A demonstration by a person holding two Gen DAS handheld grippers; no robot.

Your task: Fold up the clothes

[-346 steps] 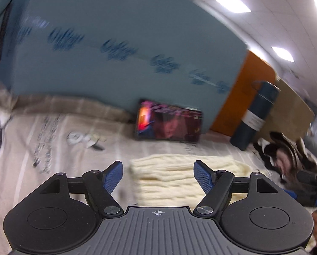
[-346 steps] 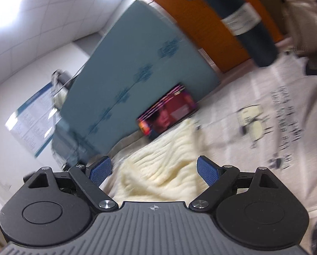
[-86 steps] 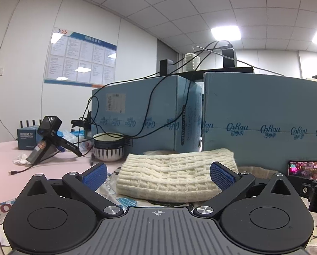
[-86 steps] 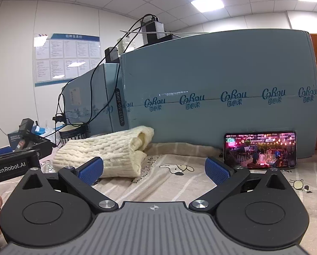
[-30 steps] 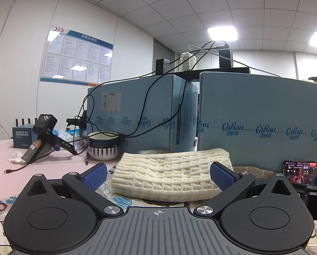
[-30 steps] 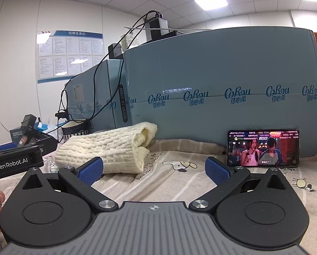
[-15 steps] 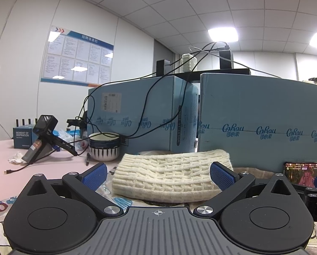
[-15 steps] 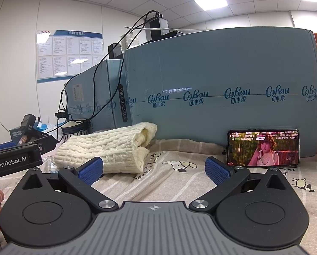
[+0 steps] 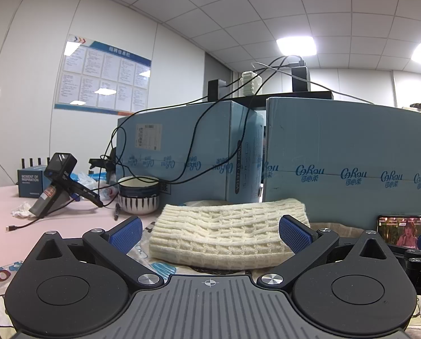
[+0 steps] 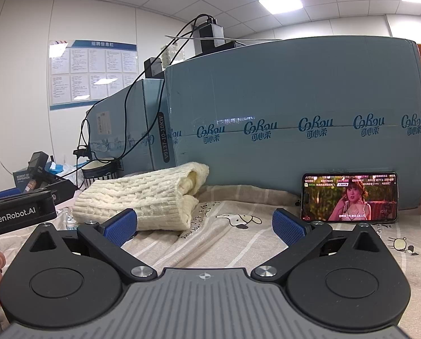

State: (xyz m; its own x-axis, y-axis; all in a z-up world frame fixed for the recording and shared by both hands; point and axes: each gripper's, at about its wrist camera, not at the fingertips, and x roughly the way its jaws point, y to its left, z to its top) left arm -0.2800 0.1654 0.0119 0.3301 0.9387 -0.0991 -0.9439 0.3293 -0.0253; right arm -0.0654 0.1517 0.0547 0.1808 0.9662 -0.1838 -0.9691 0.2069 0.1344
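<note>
A cream cable-knit sweater (image 9: 227, 233) lies folded into a thick bundle on the patterned sheet, just beyond my left gripper (image 9: 209, 231), which is open and holds nothing. From the right wrist view the same sweater (image 10: 142, 197) sits to the left, its folded end facing me. My right gripper (image 10: 204, 223) is open and empty, low over the sheet (image 10: 238, 234), to the right of the bundle. The left gripper's body (image 10: 18, 214) and a person's fingers show at the left edge of that view.
Large blue cardboard boxes (image 9: 351, 163) stand close behind the sweater, with cables hanging over them. A phone (image 10: 350, 197) playing video leans against a box at the right. A striped bowl (image 9: 138, 195) and a small camera on a stand (image 9: 59, 180) sit on the pink table to the left.
Earlier both grippers swung tilted over the sweater; now they rest level and low. Over the last second almost nothing moved; only the phone's video picture changed.
</note>
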